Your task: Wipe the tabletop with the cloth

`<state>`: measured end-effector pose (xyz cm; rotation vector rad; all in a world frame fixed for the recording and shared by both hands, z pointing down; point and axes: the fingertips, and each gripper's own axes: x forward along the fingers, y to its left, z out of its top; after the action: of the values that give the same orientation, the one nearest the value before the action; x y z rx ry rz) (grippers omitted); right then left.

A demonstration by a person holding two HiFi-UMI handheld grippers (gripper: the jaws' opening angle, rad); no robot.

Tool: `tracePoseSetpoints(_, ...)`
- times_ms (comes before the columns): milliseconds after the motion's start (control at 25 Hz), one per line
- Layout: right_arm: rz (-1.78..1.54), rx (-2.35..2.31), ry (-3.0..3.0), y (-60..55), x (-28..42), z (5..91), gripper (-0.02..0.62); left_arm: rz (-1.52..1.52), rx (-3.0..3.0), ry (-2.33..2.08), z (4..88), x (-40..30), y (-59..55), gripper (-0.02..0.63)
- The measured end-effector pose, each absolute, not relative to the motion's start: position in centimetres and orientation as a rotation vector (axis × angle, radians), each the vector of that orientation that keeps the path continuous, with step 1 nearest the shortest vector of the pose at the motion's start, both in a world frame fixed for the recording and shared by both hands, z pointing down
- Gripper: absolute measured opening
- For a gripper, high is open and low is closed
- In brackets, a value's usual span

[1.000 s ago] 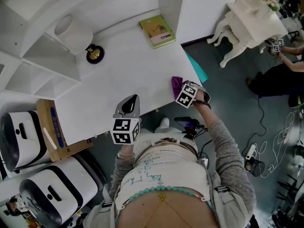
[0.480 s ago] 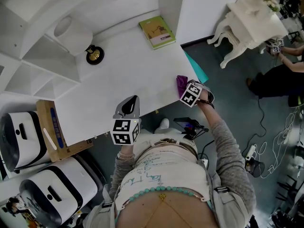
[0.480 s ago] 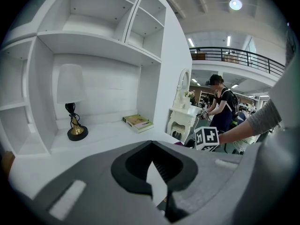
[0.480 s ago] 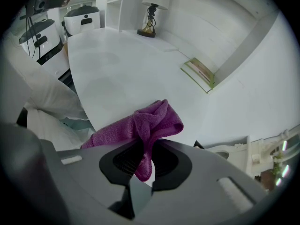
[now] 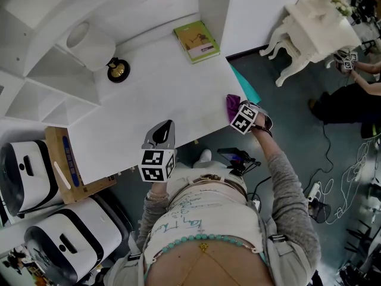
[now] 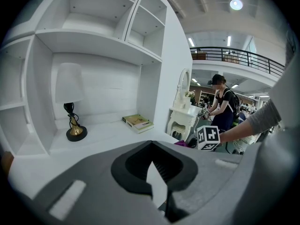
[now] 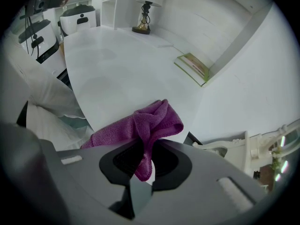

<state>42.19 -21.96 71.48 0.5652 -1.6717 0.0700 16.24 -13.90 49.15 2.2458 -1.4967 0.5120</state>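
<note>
1. The right gripper [image 7: 140,172] is clamping a soft purple microfibre cloth [image 7: 152,121] at the edge of the white tabletop [image 5: 155,94], on the person's side of the green book [image 5: 196,39].
2. The cloth is looking light and limp; a pinch on a bunched fold should be holding it.
3. The left gripper [image 6: 158,198], jaws together and empty, is hovering well apart from the book.

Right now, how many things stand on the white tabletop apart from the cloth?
2. A lamp at the back left by the shelves; a green book at the back right. Little of the tabletop is covered, so more are unlikely.
</note>
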Motion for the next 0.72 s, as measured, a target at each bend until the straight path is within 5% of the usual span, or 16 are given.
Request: tracePoseSetpoints(720,0.161,0.705,-1.641,-23.5,47.4,71.5,0.075,0.525,2.238,-1.491,49.4,16.0,-14.5,0.000)
